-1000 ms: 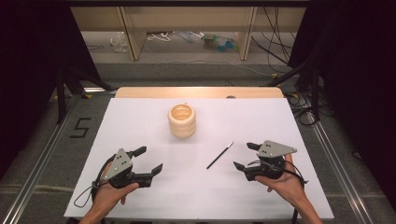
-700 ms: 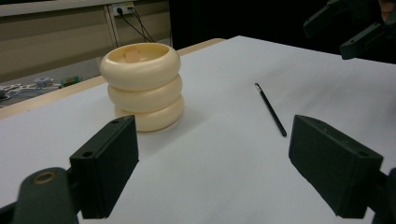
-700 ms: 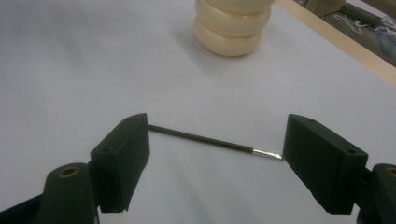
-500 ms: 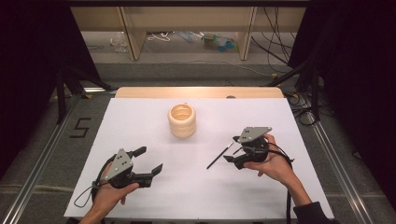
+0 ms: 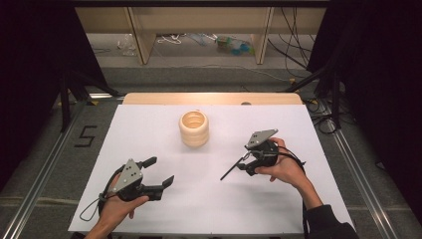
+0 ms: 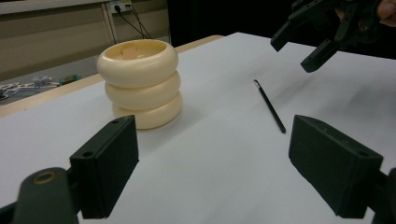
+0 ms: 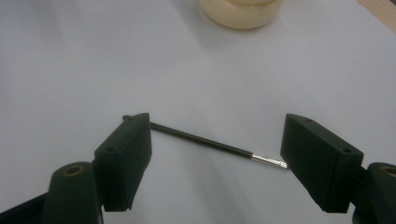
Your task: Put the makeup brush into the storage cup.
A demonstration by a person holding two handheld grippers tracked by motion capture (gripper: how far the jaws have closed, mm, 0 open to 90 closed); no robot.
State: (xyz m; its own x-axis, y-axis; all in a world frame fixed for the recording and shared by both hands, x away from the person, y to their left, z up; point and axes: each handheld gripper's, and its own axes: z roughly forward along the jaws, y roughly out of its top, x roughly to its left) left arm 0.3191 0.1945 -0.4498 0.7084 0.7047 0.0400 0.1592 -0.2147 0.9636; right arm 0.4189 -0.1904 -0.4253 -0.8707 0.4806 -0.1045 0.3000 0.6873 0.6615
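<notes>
A thin black brush (image 5: 233, 168) with a silver ferrule lies on the white table (image 5: 159, 124). My right gripper (image 5: 245, 161) hovers over its upper end, open. In the right gripper view the brush (image 7: 210, 141) spans the gap between the two jaws of my right gripper (image 7: 215, 163), apart from both. A cream ringed pot (image 5: 194, 128) stands upright at the table's middle back. My left gripper (image 5: 160, 171) rests open at the front left with nothing in it. The left gripper view has the pot (image 6: 140, 88), the brush (image 6: 270, 106) and the right gripper (image 6: 303, 46) beyond my left gripper (image 6: 215, 172).
The white sheet ends in a wooden strip (image 5: 214, 98) at the far edge. Metal rails (image 5: 40, 169) run along both sides on the floor. A shelf with cables and clutter (image 5: 199, 40) stands behind the table.
My right gripper has moved left and forward from the table's right side to hang over the brush. The left gripper, the pot and the brush have stayed put.
</notes>
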